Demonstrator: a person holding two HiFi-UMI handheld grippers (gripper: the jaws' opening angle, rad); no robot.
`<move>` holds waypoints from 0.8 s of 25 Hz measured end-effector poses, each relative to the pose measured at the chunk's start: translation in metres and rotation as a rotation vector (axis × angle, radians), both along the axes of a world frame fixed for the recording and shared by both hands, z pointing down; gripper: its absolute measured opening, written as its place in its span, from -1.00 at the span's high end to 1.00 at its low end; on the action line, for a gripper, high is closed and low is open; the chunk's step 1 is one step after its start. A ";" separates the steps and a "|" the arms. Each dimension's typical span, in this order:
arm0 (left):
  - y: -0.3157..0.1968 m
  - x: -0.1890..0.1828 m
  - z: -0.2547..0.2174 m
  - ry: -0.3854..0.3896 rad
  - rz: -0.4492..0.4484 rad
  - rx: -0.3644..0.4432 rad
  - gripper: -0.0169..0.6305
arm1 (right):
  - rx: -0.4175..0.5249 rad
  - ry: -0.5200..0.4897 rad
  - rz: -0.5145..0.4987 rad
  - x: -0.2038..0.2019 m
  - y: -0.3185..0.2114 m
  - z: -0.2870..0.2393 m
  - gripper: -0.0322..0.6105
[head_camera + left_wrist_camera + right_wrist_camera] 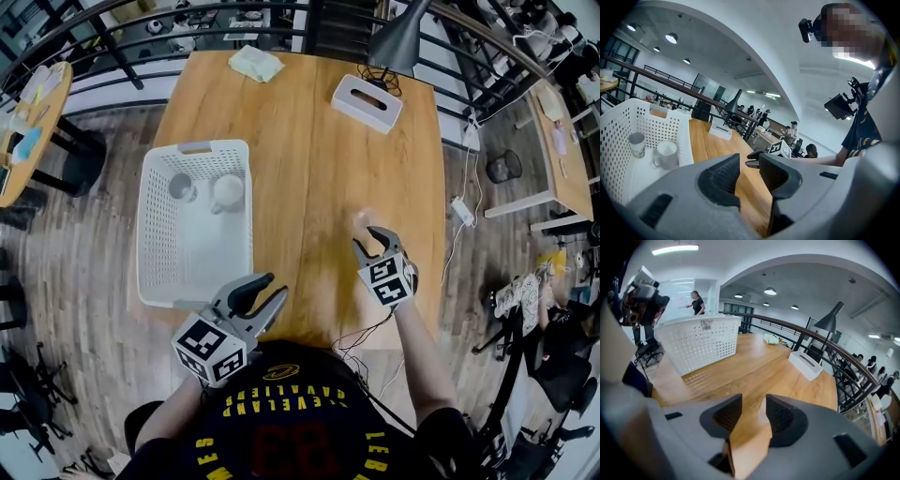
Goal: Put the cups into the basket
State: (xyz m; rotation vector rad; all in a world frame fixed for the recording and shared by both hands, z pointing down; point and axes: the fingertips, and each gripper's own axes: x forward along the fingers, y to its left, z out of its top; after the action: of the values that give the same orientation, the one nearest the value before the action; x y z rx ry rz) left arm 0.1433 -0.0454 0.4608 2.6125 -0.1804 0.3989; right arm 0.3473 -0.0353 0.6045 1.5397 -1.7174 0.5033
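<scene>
The white perforated basket (150,234) stands on the left part of the wooden table. Two cups sit in its far end: a grey cup (181,187) and a white mug (228,192). The left gripper view also shows the grey cup (636,144) and the white mug (665,154) inside the basket (628,117). My left gripper (277,286) hovers open and empty at the basket's near right corner. My right gripper (364,236) is open over bare wood on the right half of the table, with nothing between its fingers. In the right gripper view the basket (701,345) stands to the left.
A white tissue box (367,101) and a folded pale cloth (255,63) lie at the table's far end, beside a dark lamp (398,37). A black railing runs behind the table. A round side table (33,122) stands far left. Cables hang off the near right edge.
</scene>
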 end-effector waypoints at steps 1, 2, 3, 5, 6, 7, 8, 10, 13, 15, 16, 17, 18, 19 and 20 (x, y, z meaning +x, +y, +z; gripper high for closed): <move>0.000 0.000 0.000 -0.003 -0.008 0.001 0.60 | -0.025 0.030 -0.023 0.003 -0.001 0.006 0.43; -0.001 -0.001 0.001 -0.005 -0.017 0.002 0.60 | -0.048 0.055 -0.043 0.006 -0.002 0.013 0.43; -0.001 -0.002 0.001 -0.007 -0.025 0.002 0.60 | -0.067 0.077 -0.060 0.009 -0.003 0.019 0.43; -0.001 -0.004 0.001 -0.009 -0.044 0.002 0.60 | -0.099 0.113 -0.085 0.014 -0.005 0.029 0.43; -0.001 -0.006 0.002 -0.011 -0.054 0.002 0.60 | -0.113 0.124 -0.095 0.016 -0.006 0.034 0.43; -0.001 -0.008 0.002 -0.013 -0.066 0.000 0.60 | -0.126 0.131 -0.105 0.017 -0.007 0.038 0.43; -0.001 -0.010 0.003 -0.016 -0.078 -0.002 0.60 | -0.139 0.136 -0.114 0.018 -0.008 0.042 0.43; 0.000 -0.013 0.004 -0.021 -0.102 -0.007 0.60 | -0.167 0.148 -0.131 0.021 -0.009 0.050 0.43; 0.001 -0.018 0.005 -0.025 -0.129 -0.009 0.60 | -0.206 0.173 -0.155 0.024 -0.010 0.060 0.43; 0.003 -0.020 0.005 -0.030 -0.143 -0.011 0.60 | -0.224 0.178 -0.165 0.026 -0.009 0.064 0.44; 0.004 -0.021 0.006 -0.034 -0.147 -0.011 0.60 | -0.231 0.178 -0.170 0.026 -0.009 0.065 0.44; 0.006 -0.022 0.006 -0.039 -0.151 -0.013 0.60 | -0.238 0.176 -0.176 0.026 -0.008 0.067 0.44; 0.007 -0.023 0.007 -0.042 -0.155 -0.014 0.60 | -0.243 0.177 -0.183 0.026 -0.008 0.068 0.45; 0.009 -0.023 0.007 -0.044 -0.159 -0.015 0.60 | -0.248 0.180 -0.189 0.027 -0.008 0.070 0.47; 0.010 -0.024 0.006 -0.045 -0.165 -0.015 0.60 | -0.250 0.185 -0.195 0.028 -0.008 0.071 0.49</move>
State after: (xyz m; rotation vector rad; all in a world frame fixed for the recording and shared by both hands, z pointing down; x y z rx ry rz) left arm 0.1197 -0.0351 0.4673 2.5517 -0.4032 0.3990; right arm 0.3753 -0.0434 0.6753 1.1900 -1.5766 0.4416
